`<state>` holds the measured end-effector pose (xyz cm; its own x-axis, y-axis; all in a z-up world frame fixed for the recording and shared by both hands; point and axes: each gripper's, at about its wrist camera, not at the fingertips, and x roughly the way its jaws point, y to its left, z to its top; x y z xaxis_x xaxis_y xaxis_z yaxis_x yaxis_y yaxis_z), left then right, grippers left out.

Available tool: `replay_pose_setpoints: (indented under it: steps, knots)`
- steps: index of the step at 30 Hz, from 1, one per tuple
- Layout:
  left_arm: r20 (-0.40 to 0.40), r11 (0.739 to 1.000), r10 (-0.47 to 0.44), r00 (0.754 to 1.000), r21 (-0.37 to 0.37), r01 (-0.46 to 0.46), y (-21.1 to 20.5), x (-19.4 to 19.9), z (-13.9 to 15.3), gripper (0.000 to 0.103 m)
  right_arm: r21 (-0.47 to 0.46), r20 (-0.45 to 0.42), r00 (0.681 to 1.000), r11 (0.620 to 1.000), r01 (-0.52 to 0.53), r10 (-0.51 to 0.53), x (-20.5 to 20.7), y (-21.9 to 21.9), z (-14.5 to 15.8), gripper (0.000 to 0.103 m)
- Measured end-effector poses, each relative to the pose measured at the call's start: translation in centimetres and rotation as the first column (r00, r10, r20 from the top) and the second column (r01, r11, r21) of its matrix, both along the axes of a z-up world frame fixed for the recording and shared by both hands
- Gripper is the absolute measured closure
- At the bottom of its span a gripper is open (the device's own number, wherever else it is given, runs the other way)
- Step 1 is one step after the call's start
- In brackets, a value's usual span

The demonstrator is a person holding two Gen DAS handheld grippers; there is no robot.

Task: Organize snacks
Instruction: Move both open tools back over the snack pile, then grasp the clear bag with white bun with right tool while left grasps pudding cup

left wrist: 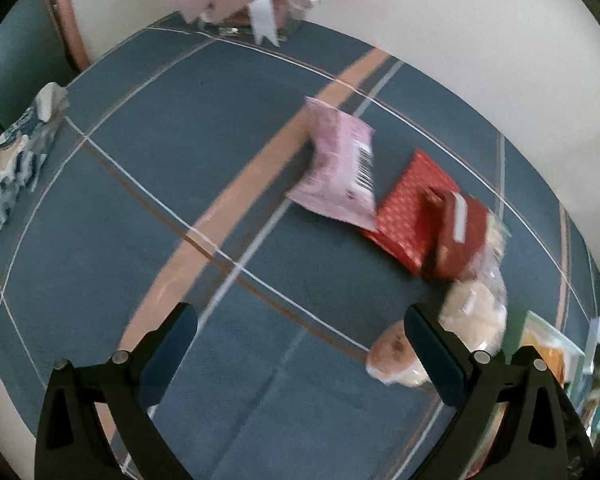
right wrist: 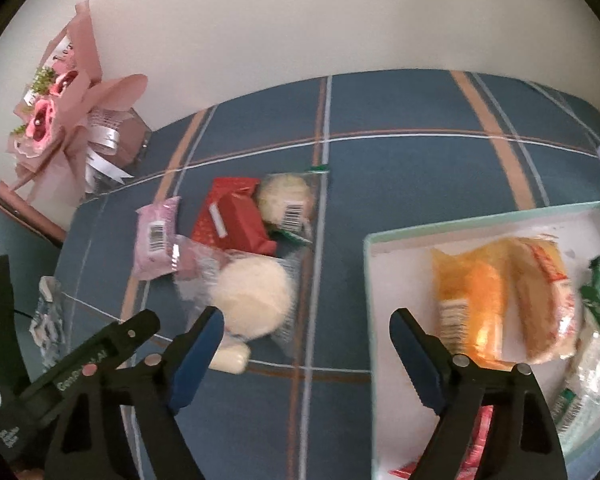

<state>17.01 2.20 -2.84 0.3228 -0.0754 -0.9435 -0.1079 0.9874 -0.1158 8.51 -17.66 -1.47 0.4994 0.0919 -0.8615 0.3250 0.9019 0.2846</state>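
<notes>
Nearest the lens, the left gripper hangs with its jaws spread and nothing between them over the blue plaid tablecloth, its right finger just beside a round bun in clear wrap, with the pink packet and red packet lying farther off. Further right, the right gripper is likewise open and empty, straddling bare cloth between the loose snacks and the pale tray, where an orange packet and others already sit. The bun's slippery, crinkly wrap could let it slide away if the jaws close off-centre.
</notes>
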Motion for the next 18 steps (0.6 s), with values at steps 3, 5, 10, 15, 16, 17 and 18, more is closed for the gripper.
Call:
replay_pose_setpoints:
  steps: [3,5,10,15,16,17,18]
  knots:
    - [0.0,1.0,0.015,1.0,0.012,-0.015,0.6,0.5,-0.2,0.0,0.028,0.006,0.999,0.999,-0.032,0.032,1.1,0.9,-0.5,0.018]
    - [-0.007,1.0,0.023,1.0,0.014,-0.023,0.7,0.9,-0.6,0.0,0.031,0.007,0.999,0.998,-0.048,0.048,1.6,1.6,-0.7,0.018]
    - [-0.028,0.999,0.051,0.998,-0.001,-0.051,1.2,1.5,-1.4,0.0,0.047,0.0,0.998,0.997,-0.067,0.067,2.9,2.4,-2.0,0.021]
    - [-0.044,0.997,0.077,0.996,-0.003,-0.077,1.8,1.9,-2.1,0.0,0.107,0.003,0.998,0.992,-0.064,0.064,3.8,2.4,-3.4,0.024]
    - [-0.047,0.997,0.08,0.996,-0.004,-0.081,1.8,1.9,-2.1,0.0,0.114,0.004,0.998,0.991,-0.065,0.065,3.9,2.5,-3.5,0.027]
    - [-0.05,0.997,0.082,0.995,-0.007,-0.082,1.9,1.8,-2.2,0.0,0.122,0.006,0.998,0.99,-0.068,0.067,4.0,2.5,-3.6,0.028]
    - [-0.052,0.996,0.084,0.995,-0.008,-0.084,1.9,1.8,-2.2,0.0,0.121,0.013,0.998,0.99,-0.067,0.066,4.0,2.6,-3.6,0.029]
